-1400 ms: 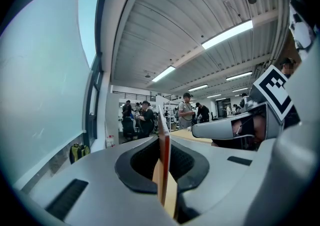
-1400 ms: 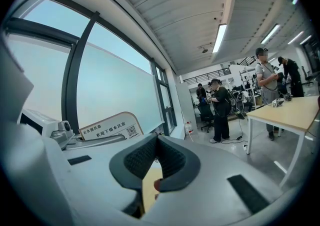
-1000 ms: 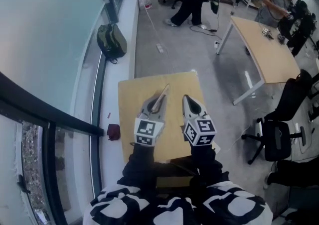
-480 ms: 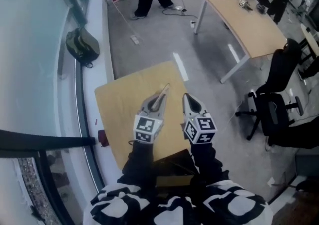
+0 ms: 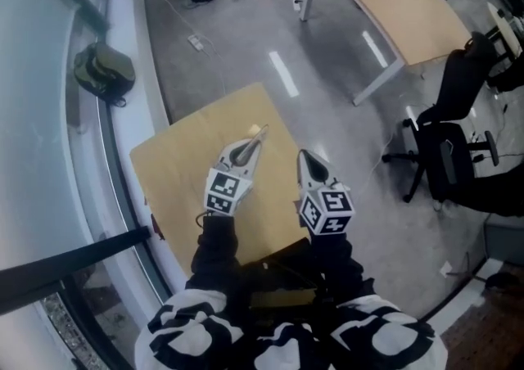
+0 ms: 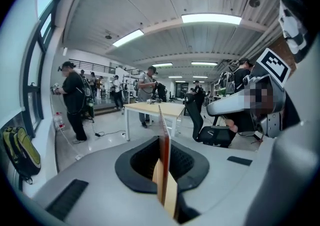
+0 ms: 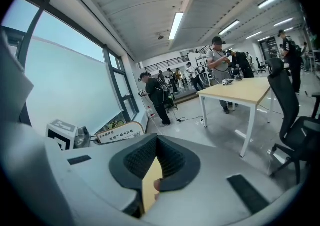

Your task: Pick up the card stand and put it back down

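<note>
The card stand (image 7: 120, 132), judged light, thin and stiff, is clamped edge-on by the closed left gripper (image 5: 248, 149), best gripped across its flat faces, while the right gripper (image 5: 309, 165) is closed on nothing.

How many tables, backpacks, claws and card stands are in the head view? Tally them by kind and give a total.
Tables: 2, the small table and the long table
Backpacks: 1, the backpack
Claws: 2, the left claw and the right claw
Card stands: 1, the card stand in the left claw
Total: 6
</note>
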Motion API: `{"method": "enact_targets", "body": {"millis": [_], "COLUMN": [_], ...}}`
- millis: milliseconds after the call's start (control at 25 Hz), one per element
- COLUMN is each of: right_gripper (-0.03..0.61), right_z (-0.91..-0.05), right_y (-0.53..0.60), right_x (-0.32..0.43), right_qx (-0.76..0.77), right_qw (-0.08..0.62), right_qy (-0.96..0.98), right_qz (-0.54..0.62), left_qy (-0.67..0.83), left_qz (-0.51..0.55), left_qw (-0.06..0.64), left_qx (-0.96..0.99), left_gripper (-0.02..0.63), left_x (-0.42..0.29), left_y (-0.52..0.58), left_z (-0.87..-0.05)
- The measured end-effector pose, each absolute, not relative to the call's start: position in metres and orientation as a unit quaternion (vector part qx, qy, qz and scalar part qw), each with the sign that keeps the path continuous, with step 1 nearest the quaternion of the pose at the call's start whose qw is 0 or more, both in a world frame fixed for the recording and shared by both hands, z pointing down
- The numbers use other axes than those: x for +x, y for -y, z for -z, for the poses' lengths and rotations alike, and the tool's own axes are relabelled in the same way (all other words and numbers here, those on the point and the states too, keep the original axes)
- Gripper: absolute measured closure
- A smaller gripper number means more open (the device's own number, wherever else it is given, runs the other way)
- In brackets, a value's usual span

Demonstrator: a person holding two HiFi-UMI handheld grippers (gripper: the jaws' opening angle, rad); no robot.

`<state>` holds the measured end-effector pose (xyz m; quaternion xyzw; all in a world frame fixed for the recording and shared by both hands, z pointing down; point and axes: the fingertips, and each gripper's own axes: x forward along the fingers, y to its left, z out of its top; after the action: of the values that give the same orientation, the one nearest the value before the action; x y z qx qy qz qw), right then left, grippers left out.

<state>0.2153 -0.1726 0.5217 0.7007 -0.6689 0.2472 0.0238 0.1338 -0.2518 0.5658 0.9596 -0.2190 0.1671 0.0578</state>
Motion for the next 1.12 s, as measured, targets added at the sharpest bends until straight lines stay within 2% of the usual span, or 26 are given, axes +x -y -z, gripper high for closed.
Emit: {"method": "enact_targets", "body": {"millis": [160,600,1120], "right_gripper": [0.557,0.557,0.557], "right_z": [-0.538,-0.572,-0.611], "right_y": [0.190,0.251,0.276], "right_x": [0.223,0.246,0.234], "right_qx": [0.702,0.680,0.643], "right_qw": [0.058,0.060,0.093], "right_qy": [0.669,0.680,0.703], "right_qz": [-0.239,-0.266,-0.290], "left_qy": [0.187,0.097,0.024], "left_qz": [-0.188,-0.191,-0.183], "left_qw": [0.060,0.089,0.151], "left_qx": [0.962,0.973,0.971], "left_gripper": [0.591,0.591,0.591], "left_x": [0.140,0.172,0.198], "left_y": [0.284,0.352,0.351], "left_z": [-0.596,-0.647,-0.706]}}
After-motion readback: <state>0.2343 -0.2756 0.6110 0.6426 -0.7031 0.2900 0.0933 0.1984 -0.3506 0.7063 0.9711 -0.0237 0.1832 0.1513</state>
